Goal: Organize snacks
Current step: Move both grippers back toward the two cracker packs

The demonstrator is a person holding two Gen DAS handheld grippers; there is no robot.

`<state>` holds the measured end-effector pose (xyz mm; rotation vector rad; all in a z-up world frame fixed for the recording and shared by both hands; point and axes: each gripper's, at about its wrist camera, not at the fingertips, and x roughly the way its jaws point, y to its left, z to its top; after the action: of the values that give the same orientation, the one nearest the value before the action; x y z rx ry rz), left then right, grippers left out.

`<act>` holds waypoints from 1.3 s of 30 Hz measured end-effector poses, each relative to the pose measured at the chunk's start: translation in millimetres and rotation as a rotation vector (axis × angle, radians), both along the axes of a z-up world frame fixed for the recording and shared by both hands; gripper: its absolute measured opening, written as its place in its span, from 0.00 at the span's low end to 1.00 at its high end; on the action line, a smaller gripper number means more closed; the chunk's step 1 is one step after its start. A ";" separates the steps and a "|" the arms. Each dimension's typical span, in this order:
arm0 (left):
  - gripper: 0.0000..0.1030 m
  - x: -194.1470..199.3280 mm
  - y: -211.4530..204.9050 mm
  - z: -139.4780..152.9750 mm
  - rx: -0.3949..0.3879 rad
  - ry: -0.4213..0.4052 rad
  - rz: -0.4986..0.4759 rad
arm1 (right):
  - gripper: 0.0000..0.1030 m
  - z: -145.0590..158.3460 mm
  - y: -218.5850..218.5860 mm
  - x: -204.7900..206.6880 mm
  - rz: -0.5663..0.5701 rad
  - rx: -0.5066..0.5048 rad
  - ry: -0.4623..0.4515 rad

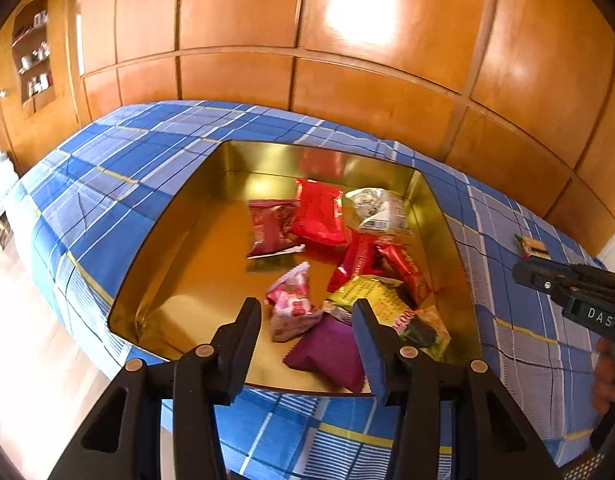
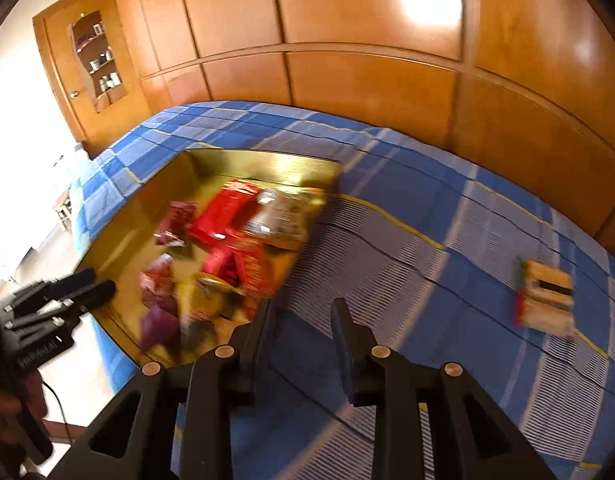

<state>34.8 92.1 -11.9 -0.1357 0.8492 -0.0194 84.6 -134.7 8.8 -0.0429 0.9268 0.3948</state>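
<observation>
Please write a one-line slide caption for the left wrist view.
Empty left gripper hovers over snack packets in a gold tin on a blue plaid cloth.

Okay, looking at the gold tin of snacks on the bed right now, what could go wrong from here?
1. The snack packets overlap in a loose heap in the gold metal tin, so lifting the purple packet might drag its neighbours.
2. The tin sits on the soft blue checked bedspread near the edge and could tip if pressed.
3. The small tan box lies apart from the tin and may be overlooked.
</observation>
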 end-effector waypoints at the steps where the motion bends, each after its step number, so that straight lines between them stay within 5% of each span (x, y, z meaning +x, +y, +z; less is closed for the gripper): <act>1: 0.47 -0.2 -3.3 0.7 0.006 -0.001 -0.010 | 0.29 -0.6 -6.6 -1.0 -0.009 -0.007 0.001; 23: 0.47 12.6 -107.3 13.8 0.104 -0.007 -0.277 | 0.30 5.3 -236.6 -0.7 -0.373 -0.207 -0.012; 31: 0.47 24.8 -167.9 10.9 0.141 0.015 -0.410 | 0.30 -26.4 -321.7 -3.4 -0.614 -0.093 0.094; 39: 0.47 42.3 -233.9 -1.3 0.155 0.045 -0.541 | 0.31 -22.6 -340.3 -8.7 -0.707 -0.004 0.099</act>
<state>77.1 -141.8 -13.1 0.2428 0.9089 -0.4581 75.9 -475.0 -13.8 0.2971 0.9769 -0.2637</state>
